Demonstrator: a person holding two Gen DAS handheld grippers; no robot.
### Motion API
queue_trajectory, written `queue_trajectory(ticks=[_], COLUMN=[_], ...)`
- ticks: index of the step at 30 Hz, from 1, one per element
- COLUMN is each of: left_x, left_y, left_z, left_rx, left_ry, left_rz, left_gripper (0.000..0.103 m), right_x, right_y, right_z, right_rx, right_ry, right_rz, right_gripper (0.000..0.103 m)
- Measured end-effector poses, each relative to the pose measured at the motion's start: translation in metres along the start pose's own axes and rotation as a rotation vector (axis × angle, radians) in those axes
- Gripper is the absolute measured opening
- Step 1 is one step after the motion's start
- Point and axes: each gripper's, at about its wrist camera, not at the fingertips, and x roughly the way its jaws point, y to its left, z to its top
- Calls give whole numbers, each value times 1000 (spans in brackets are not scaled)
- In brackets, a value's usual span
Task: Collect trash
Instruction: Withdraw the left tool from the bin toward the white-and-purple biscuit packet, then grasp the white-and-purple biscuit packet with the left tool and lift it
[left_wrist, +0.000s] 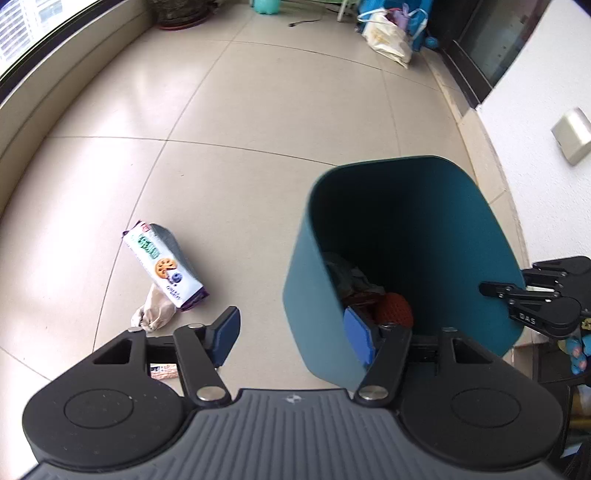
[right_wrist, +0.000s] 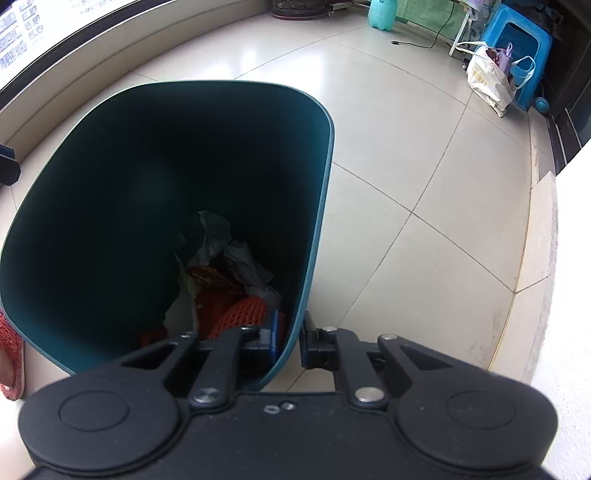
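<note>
A teal bin (left_wrist: 321, 258) stands on the tiled floor, holding orange foam netting (right_wrist: 240, 314) and crumpled grey paper (right_wrist: 210, 232). My right gripper (right_wrist: 290, 338) is shut on the bin's near wall, one finger inside and one outside; it also shows in the left wrist view as the right gripper (left_wrist: 517, 295) on the bin's right side. My left gripper (left_wrist: 291, 336) is open, its right finger over the bin's inside and its left finger outside, the pads not pressing on anything. A white cookie packet (left_wrist: 164, 264), a crumpled beige paper (left_wrist: 155, 314) and a small wrapper (left_wrist: 164, 371) lie on the floor to the left.
A white carrier bag (left_wrist: 388, 40) leans on a blue stool (right_wrist: 517, 40) at the far right. A green jug (right_wrist: 382, 13), a plant pot (left_wrist: 181, 14) and a black cable (right_wrist: 417, 44) sit at the back. A red slipper (right_wrist: 11, 362) lies left of the bin. A white wall runs along the right.
</note>
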Motion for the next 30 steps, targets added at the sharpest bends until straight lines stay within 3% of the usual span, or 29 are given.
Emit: queue_trajectory(ticks=[7, 13, 21, 24, 27, 30], left_x=[44, 92, 146, 180, 202, 200], left_y=[66, 110, 148, 164, 172, 163], left_z=[-15, -32, 10, 26, 19, 13], left_rx=[-160, -217, -297, -343, -429, -420], left_ry=[57, 123, 118, 138, 207, 217], left_rz=[56, 118, 118, 176, 214, 226], left_gripper=[70, 70, 70, 70, 70, 70], right_x=[2, 2, 3, 3, 3, 3], right_y=[-1, 1, -2, -3, -5, -3], right_z=[5, 4, 4, 5, 4, 7], right_rx=[15, 11, 17, 14, 23, 18], right_ry=[1, 2, 8, 9, 8, 19], right_rz=[-4, -5, 0, -1, 3, -5], right_gripper=[9, 9, 9, 9, 9, 9])
